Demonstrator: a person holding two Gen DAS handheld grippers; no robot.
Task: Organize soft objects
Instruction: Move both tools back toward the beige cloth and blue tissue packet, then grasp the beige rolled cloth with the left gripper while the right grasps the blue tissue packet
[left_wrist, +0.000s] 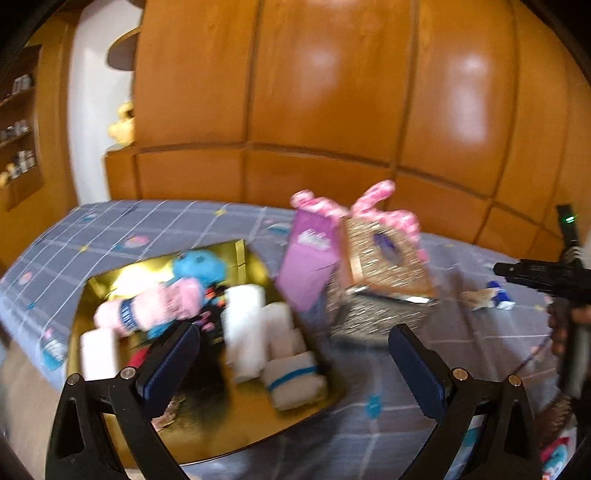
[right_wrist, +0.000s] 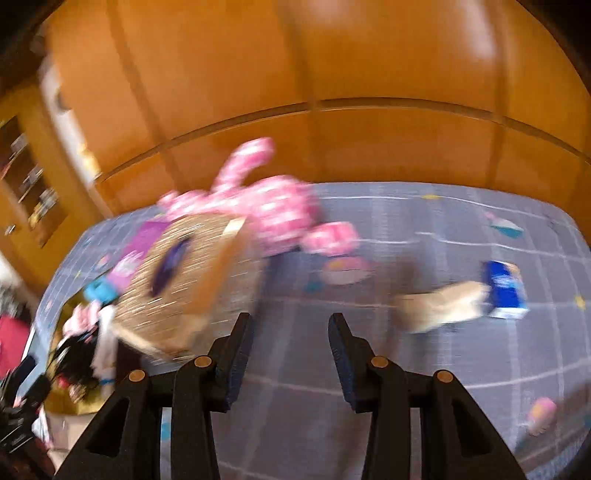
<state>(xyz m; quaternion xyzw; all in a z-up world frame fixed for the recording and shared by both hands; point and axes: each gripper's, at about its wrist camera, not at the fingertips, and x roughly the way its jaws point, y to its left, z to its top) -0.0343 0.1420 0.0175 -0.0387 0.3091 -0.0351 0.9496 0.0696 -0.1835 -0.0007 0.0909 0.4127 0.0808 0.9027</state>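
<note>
Fingers of our left gripper gape wide and empty above the gold tray of rolled white towels and a blue-pink plush. Our right gripper hovers half-spread, empty, over the bed. Beyond, a glittery gift box fronts a pink spotted plush.

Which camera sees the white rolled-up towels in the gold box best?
The left wrist view. The rolled white towels lie in plain sight inside the gold box, just beyond the open left gripper, though motion blurs them. The right wrist view only catches a blurry white sliver at its left edge, beside the glittery gift box.
</note>
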